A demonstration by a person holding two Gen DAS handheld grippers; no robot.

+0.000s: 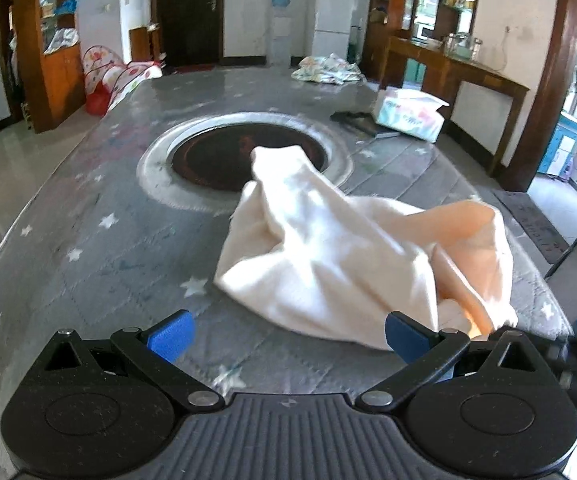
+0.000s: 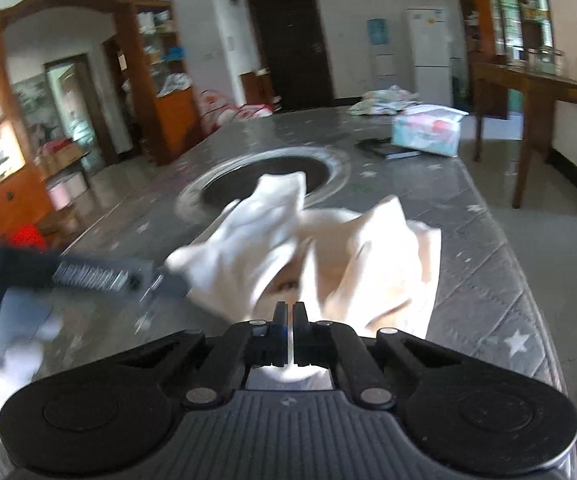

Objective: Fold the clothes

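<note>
Left hand-held gripper [image 1: 286,334]: jaws wide apart, nothing between them, low over the worktop [image 1: 108,248], cream garment [image 1: 328,248] just ahead. Right hand-held gripper [image 2: 289,312]: jaws pinched on the garment's near edge, lifting it into peaks. Garment sits crumpled mid-worktop, far end over the round recess [image 1: 216,160]. Tissue pack [image 1: 408,114] and patterned cloth pile [image 1: 326,68] at far end.
</note>
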